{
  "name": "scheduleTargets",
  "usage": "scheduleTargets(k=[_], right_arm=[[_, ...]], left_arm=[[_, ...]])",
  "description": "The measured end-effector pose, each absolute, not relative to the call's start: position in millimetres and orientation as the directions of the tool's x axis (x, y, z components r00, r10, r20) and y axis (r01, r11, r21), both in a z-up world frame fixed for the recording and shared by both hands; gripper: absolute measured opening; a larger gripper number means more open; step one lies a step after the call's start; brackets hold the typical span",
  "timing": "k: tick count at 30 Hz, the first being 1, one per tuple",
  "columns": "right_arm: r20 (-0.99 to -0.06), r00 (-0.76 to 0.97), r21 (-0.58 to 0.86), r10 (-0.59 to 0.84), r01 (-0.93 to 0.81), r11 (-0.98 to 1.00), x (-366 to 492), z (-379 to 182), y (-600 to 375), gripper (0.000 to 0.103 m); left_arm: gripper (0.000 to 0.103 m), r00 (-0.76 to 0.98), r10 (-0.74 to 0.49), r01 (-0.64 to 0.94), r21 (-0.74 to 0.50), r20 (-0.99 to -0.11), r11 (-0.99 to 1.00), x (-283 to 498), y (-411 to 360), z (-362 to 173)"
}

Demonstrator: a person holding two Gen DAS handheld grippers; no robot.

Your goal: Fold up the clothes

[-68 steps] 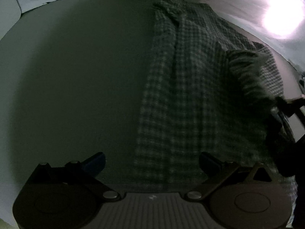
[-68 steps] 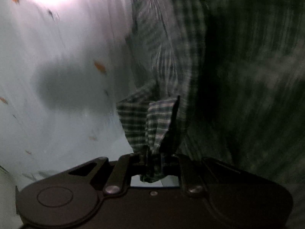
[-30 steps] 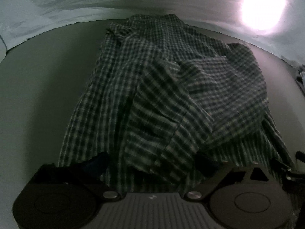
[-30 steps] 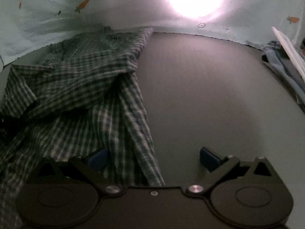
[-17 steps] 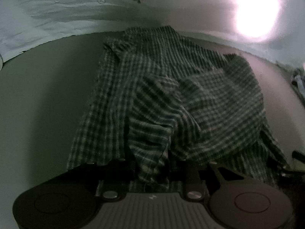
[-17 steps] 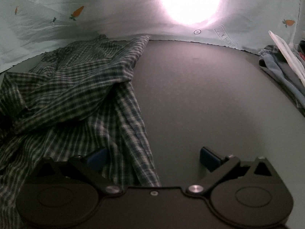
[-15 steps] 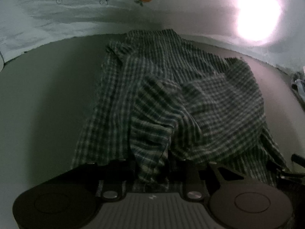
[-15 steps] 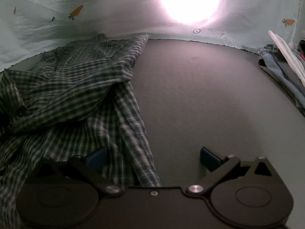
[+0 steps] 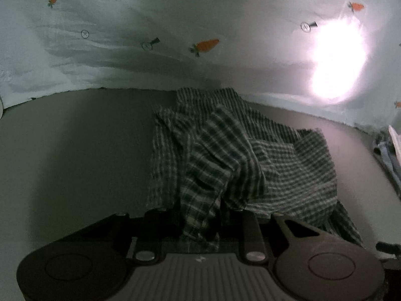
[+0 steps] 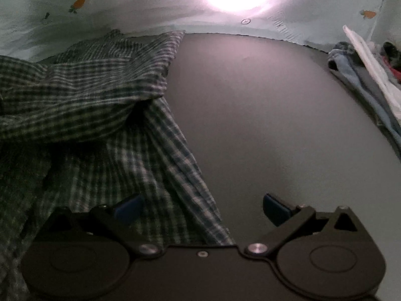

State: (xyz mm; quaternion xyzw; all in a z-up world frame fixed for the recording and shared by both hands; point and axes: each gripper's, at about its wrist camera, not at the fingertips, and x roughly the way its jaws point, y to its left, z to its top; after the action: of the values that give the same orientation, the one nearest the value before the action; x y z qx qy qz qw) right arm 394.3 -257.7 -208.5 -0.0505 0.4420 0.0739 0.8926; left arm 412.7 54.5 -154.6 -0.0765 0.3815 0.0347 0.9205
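Lifting plaid shirt (image 9: 225, 155) higher than before, left gripper (image 9: 200, 222) now clamped.

Left gripper (image 9: 200, 223) clamped on a fold of the checked shirt (image 9: 250, 160), which lies rumpled on the grey table (image 9: 75, 155) before a carrot-print backdrop (image 9: 150, 25).

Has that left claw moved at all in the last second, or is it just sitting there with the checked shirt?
Yes. The left gripper, shut on the checked shirt, has lifted and pulled back: the carrot-print sheet behind the table now fills far more of its view.
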Motion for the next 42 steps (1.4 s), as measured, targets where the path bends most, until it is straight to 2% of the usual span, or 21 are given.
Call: scheduleTargets(k=[19, 34, 42], right_arm=[[-0.797, 0.602, -0.098, -0.051, -0.045, 0.994, 379.1, -196.7, -185.6, 0.103], [-0.793, 0.603, -0.146, -0.091, -0.043, 0.988, 374.2, -185.4, -137.8, 0.103], [-0.792, 0.602, -0.185, -0.097, -0.084, 0.979, 371.1, -184.2, -116.7, 0.103]], left_arm=[[0.024, 0.712, -0.116, -0.09, -0.255, -0.692, 0.963, 450.2, 163.7, -156.0], [0.024, 0.793, -0.093, -0.125, -0.31, -0.602, 0.943, 471.6, 236.3, -114.1], [0.024, 0.718, -0.062, -0.259, -0.349, -0.693, 0.901, 474.7, 270.8, -142.1]])
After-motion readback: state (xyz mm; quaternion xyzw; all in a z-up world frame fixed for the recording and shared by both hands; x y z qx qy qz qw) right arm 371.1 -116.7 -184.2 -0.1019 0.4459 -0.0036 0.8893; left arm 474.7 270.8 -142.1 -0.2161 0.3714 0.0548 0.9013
